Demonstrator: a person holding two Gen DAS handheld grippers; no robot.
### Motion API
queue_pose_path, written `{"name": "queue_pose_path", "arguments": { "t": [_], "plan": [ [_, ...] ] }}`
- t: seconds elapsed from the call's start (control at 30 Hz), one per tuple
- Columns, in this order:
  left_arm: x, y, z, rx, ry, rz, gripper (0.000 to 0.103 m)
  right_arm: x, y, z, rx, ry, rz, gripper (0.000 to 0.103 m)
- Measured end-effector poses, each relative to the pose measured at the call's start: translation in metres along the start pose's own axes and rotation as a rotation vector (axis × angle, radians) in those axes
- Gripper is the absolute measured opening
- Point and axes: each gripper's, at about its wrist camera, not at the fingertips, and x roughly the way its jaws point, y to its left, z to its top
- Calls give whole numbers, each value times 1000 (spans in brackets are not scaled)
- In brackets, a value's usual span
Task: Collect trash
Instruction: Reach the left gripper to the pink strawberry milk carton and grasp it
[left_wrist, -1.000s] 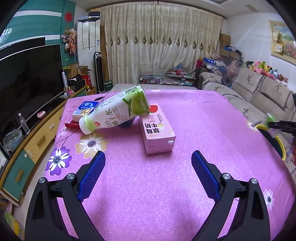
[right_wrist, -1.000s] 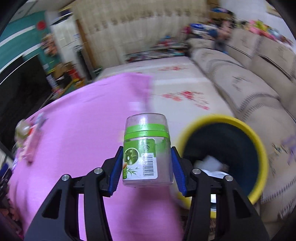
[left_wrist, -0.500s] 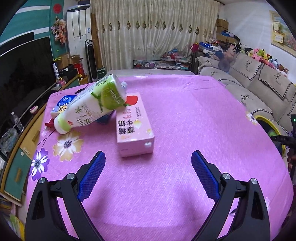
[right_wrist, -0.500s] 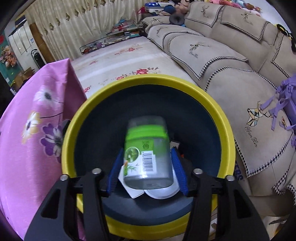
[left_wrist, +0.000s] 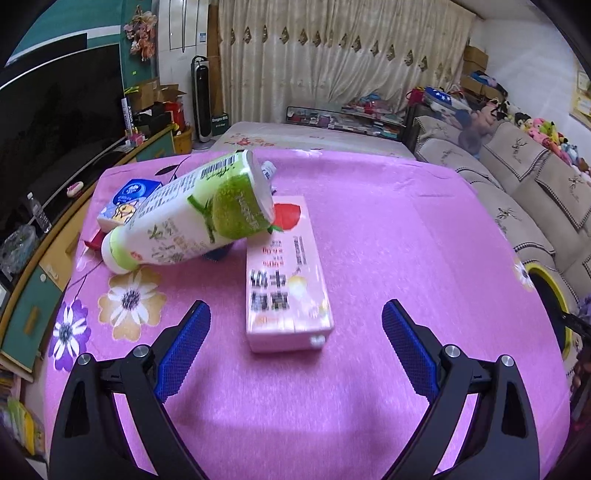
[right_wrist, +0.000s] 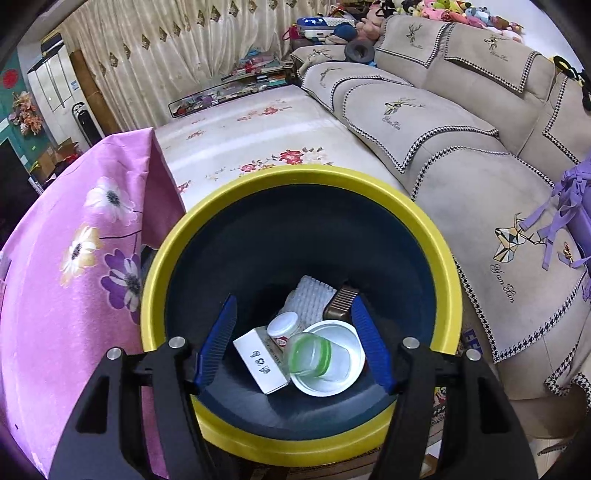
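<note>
Trash bin (right_wrist: 448, 280) sits right under the right hand-held gripper (right_wrist: 295, 343), jaws just opened and empty so the green-lidded jar (right_wrist: 308, 356) drops in; left hand-held gripper (left_wrist: 295, 341) gapes wide, pink carton (left_wrist: 286, 280) just ahead for next pickup.

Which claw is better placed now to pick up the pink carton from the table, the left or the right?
Left. The left claw is open, with the pink carton lying just ahead between its fingers. The right claw hangs empty over the yellow bin, beside the table.

Glossy yellow-rimmed plastic bin (right_wrist: 452, 288), shiny pink cloth (left_wrist: 369, 221), clear plastic jar (right_wrist: 308, 354), smooth carton (left_wrist: 284, 280).
</note>
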Motion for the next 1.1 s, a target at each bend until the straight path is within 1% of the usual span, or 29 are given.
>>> {"name": "queue_pose_path", "arguments": {
  "t": [0.23,0.27,0.3,0.43,0.5,0.53,0.57,0.7,0.8,0.87,1.0,1.1],
  "plan": [
    [32,-2,17,-4,37,83,93,-7,7,0,-17,-10,25,62],
    [36,-1,18,-5,42,90,90,-9,8,0,-21,-8,27,62],
    [40,-1,19,-7,48,94,84,-10,9,0,-23,-8,30,62],
    [53,-1,22,-12,74,104,71,-12,9,0,-23,-12,37,62],
    [58,1,22,-17,79,108,59,-12,9,0,-22,-11,38,62],
    [60,2,23,-21,84,106,56,-12,9,0,-23,-10,39,62],
    [62,3,23,-26,88,96,50,-12,9,0,-23,-8,41,62],
    [60,4,20,-22,92,94,49,-12,10,-2,-24,-3,48,62],
    [51,-2,12,-6,101,76,49,-14,10,-3,-25,-5,52,62],
    [43,-11,3,10,109,51,49,-16,9,-4,-22,-9,55,62],
    [19,-41,-14,83,93,14,49,-21,7,-2,-20,-21,61,62],
    [1,-71,-24,134,72,-27,49,-27,8,-1,-25,-34,70,62]
  ]
}}
